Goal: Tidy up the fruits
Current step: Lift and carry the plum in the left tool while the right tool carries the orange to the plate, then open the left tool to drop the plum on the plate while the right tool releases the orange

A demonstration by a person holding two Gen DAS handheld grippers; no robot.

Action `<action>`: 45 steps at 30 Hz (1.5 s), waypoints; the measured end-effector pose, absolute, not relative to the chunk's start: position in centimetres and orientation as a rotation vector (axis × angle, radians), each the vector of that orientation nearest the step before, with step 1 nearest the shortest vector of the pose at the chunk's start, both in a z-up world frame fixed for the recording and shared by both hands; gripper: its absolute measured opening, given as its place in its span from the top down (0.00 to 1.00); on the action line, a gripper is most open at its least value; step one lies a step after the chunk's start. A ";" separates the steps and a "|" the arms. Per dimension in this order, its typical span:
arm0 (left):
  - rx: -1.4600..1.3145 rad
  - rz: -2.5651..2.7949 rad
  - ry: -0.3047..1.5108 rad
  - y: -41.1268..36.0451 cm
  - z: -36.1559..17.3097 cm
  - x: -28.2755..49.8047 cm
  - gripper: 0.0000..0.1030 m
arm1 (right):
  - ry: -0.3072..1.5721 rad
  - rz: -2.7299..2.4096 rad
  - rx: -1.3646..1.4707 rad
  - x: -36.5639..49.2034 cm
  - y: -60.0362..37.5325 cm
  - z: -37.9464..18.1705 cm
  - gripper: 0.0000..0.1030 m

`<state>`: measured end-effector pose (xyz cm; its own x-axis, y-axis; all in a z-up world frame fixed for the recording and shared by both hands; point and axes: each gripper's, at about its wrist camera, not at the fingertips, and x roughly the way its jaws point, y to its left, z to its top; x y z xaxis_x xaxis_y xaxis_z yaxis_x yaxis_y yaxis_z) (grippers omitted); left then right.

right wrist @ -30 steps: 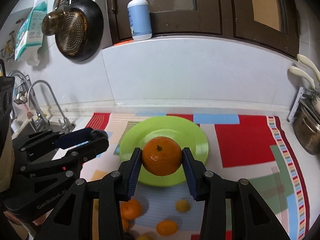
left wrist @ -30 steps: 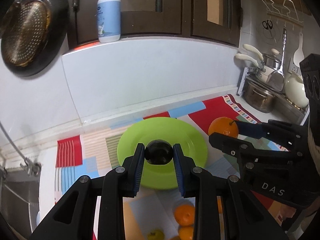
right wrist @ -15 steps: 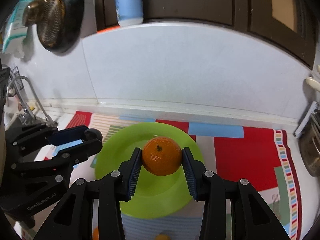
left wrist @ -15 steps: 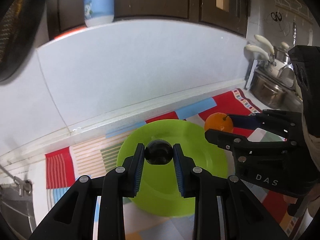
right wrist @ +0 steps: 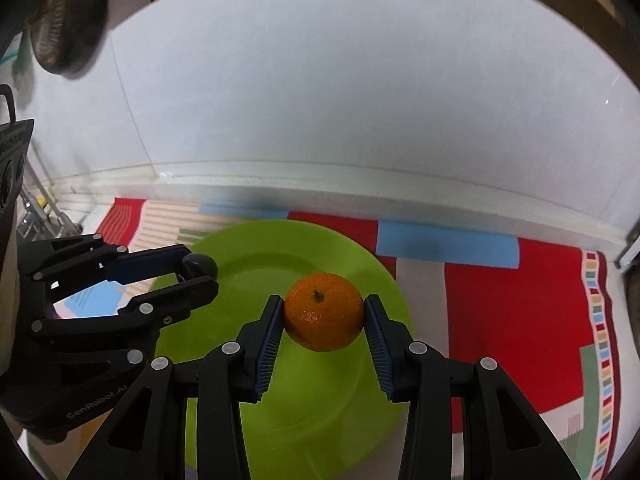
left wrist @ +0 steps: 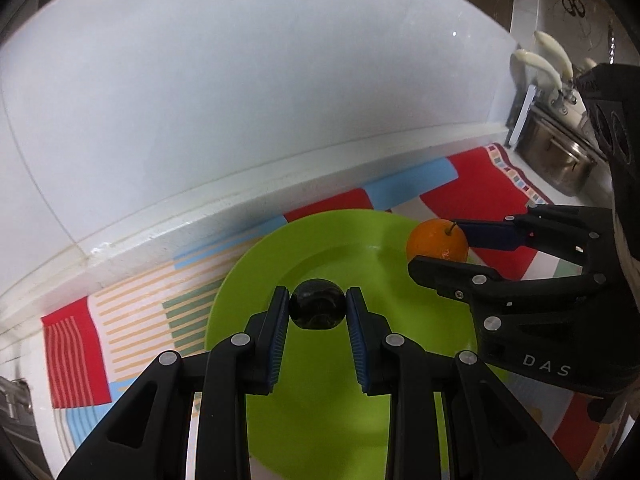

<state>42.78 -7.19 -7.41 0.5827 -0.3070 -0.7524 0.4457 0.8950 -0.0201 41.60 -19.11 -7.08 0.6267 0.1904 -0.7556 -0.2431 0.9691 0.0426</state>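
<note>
A lime green plate [left wrist: 320, 408] [right wrist: 256, 256] lies on a patchwork mat. My left gripper [left wrist: 318, 308] is shut on a small dark round fruit [left wrist: 317, 309] and holds it over the plate's left part; it shows from the side in the right wrist view [right wrist: 200, 270]. My right gripper [right wrist: 324, 312] is shut on an orange [right wrist: 323, 311] with a short stem, over the plate's right part. In the left wrist view the orange [left wrist: 437, 239] sits between the right gripper's fingers [left wrist: 452, 270].
The colourful mat [right wrist: 500, 292] covers the counter up to a white tiled wall [left wrist: 240, 100]. Steel pots [left wrist: 556, 152] stand at the far right. A tap and sink edge [right wrist: 40, 216] are at the far left. A dark pan [right wrist: 64, 24] hangs on the wall.
Both grippers have moved forward and lower over the plate, each still holding its fruit. The loose oranges near the front have dropped out of view.
</note>
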 end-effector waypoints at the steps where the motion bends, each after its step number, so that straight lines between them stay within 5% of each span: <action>1: 0.178 -0.444 0.848 -7.2 -7.7 43.0 0.72 | 0.867 0.251 -0.071 41.9 -19.1 -7.4 0.59; 12: 0.202 -0.439 0.865 -7.6 -9.0 43.7 0.72 | 0.913 0.271 -0.067 43.0 -19.2 -9.4 0.59; 19: 0.193 -0.421 0.860 -7.1 -8.6 43.4 0.53 | 0.908 0.260 -0.054 42.7 -19.4 -9.4 0.58; 39: 0.103 -0.320 0.716 -4.3 -0.5 36.2 0.33 | 0.752 0.254 -0.009 35.6 -19.6 -2.2 0.58; 42: 0.094 -0.313 0.681 -3.8 0.9 34.4 0.29 | 0.726 0.250 -0.005 34.1 -19.3 -1.2 0.47; 45: 0.092 -0.310 0.660 -3.6 1.9 32.7 0.27 | 0.697 0.249 -0.005 32.4 -19.2 -0.1 0.46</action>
<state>32.65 -3.58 1.89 0.7457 -0.2542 -0.6159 0.3123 0.9499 -0.0139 32.42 -19.21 -0.08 0.7382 0.2249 -0.6360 -0.2280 0.9705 0.0785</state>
